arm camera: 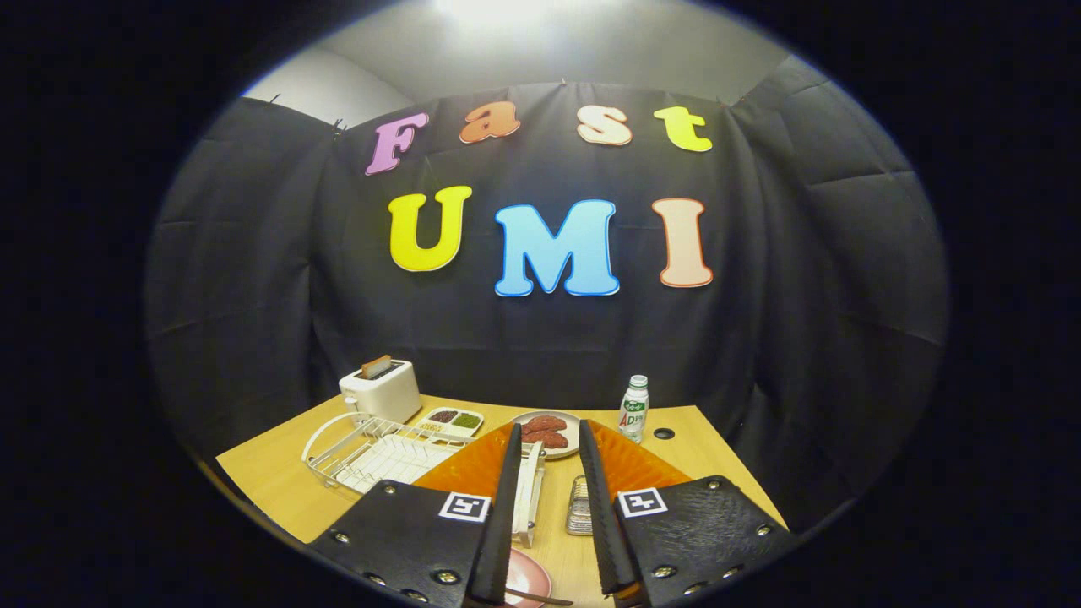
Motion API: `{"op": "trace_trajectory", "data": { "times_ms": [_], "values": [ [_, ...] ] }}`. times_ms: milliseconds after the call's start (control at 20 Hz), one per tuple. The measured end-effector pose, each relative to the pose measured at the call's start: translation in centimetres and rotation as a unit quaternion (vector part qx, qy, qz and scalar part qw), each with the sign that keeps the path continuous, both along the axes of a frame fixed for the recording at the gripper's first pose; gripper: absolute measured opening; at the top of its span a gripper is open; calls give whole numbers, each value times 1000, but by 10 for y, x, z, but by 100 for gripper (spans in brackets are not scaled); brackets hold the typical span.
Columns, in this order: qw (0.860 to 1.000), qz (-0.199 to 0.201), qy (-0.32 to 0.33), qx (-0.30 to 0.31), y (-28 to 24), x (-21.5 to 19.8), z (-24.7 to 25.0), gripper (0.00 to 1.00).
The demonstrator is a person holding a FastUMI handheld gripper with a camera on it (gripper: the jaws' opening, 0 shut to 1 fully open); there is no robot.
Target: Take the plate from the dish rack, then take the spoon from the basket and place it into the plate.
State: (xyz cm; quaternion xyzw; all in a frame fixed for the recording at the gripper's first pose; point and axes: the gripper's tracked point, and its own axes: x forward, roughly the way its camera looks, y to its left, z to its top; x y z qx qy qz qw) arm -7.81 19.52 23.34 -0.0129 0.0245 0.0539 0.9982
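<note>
My gripper (pixel 549 431) is held above the wooden table (pixel 270 490), open, with nothing between its black fingers (pixel 505 498). Low in the gap, close to the left finger, a pink plate (pixel 528 578) lies flat on the table. A thin dark handle, apparently the spoon (pixel 540 599), rests across the plate's near edge. The white wire dish rack (pixel 372 452) stands on the left, partly hidden by the left finger. A small metal mesh basket (pixel 579 507) sits between the fingers, next to the right one.
A white toaster (pixel 382 388) stands at the back left beside a compartment tray (pixel 452 420). A grey plate of sausages (pixel 549 435) lies just beyond the fingertips. A small bottle (pixel 634 409) and a table hole (pixel 664 433) are at the back right.
</note>
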Motion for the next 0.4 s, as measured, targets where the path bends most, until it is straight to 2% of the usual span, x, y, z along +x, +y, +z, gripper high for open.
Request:
{"op": "trace_trajectory", "data": {
  "times_ms": [400],
  "values": [
    [1000,-17,-11,4,-36,13,13,41]
  ]
}}
